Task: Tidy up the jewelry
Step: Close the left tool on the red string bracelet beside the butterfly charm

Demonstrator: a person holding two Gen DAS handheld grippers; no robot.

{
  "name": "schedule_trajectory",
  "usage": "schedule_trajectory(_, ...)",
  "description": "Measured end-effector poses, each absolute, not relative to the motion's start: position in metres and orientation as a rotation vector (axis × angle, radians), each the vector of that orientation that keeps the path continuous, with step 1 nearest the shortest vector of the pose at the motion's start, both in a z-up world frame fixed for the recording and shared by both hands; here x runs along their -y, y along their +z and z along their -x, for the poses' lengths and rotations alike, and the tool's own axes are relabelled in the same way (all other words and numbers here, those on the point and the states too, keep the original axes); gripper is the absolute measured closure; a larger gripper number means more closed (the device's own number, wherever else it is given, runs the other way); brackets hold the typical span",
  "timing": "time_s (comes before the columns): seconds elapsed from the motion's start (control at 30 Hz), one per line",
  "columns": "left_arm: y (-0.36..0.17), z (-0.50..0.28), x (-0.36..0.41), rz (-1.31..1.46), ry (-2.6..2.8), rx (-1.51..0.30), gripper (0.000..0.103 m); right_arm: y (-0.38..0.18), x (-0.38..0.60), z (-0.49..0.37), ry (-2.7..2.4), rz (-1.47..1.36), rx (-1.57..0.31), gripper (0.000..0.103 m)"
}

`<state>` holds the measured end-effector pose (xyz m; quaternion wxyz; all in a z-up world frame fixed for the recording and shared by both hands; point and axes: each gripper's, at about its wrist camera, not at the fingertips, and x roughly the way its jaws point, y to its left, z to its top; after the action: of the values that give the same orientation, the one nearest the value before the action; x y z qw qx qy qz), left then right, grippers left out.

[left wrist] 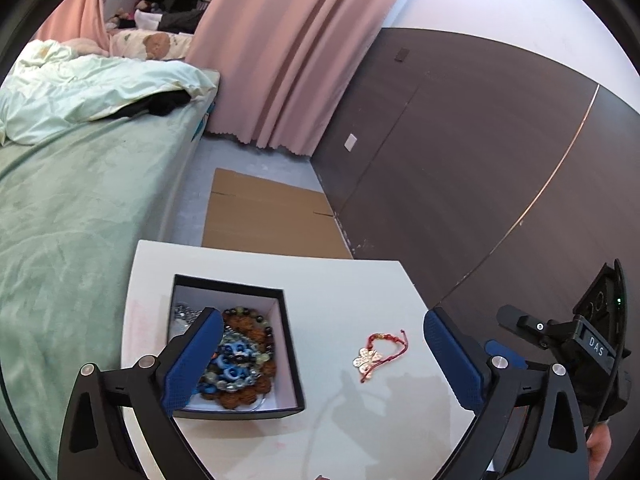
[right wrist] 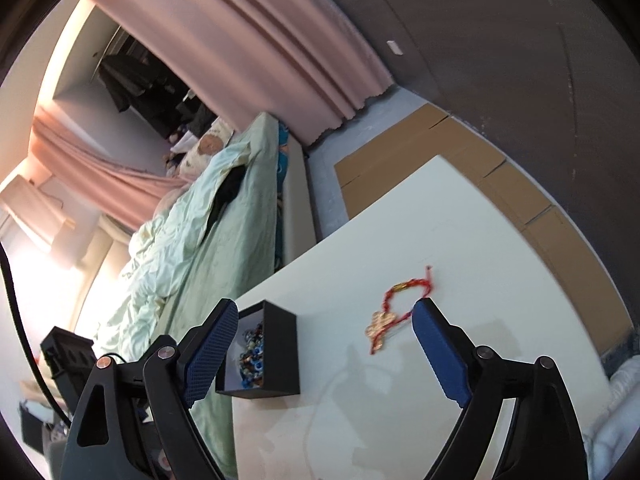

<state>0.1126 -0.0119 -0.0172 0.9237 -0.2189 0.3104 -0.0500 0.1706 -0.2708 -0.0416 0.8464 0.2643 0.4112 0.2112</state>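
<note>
A black box [left wrist: 291, 344] with a white lining stands on the white table [left wrist: 340, 280] and holds several bead bracelets [left wrist: 244, 360]. To its right a red cord bracelet with a gold butterfly charm [left wrist: 374, 354] lies loose on the table. My left gripper [left wrist: 320, 360] hovers above the table, open, with nothing between its blue pads; its left finger overlaps the box. In the right wrist view my right gripper [right wrist: 322, 350] is also open and empty, the box [right wrist: 276, 354] near its left finger and the red bracelet [right wrist: 394, 306] by its right fingertip. The right gripper body [left wrist: 576, 332] shows at the left view's right edge.
A bed with green covers [left wrist: 72, 208] runs along the table's left side. Flat cardboard [left wrist: 264, 216] lies on the floor beyond the table, with pink curtains [left wrist: 280, 48] and a dark wall panel [left wrist: 480, 152] behind.
</note>
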Motion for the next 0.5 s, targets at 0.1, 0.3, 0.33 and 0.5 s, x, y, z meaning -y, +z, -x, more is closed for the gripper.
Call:
schedule_trajectory(0.1,-0.014,-0.116,0.027,0.410,-0.108,-0.644,0.003,-0.042,0.285,-0.173,0.421,-0.584,-0.868,0.014)
schedule_trajectory(0.3,-0.012,-0.130,0.059,0.328,-0.133,-0.694,0.003,-0.045,0.303,-0.179,0.416,-0.590,-0.915,0.014)
schedule_trajectory(0.33,-0.012,-0.132,0.063,0.319,-0.134,-0.701,0.003,-0.046,0.304,-0.179,0.420,-0.589,-0.918,0.014)
schedule_trajectory(0.5,-0.017,-0.154,0.092,0.265,-0.179,-0.798,0.020,-0.054,0.316,-0.182,0.402,-0.570,-0.960,0.014)
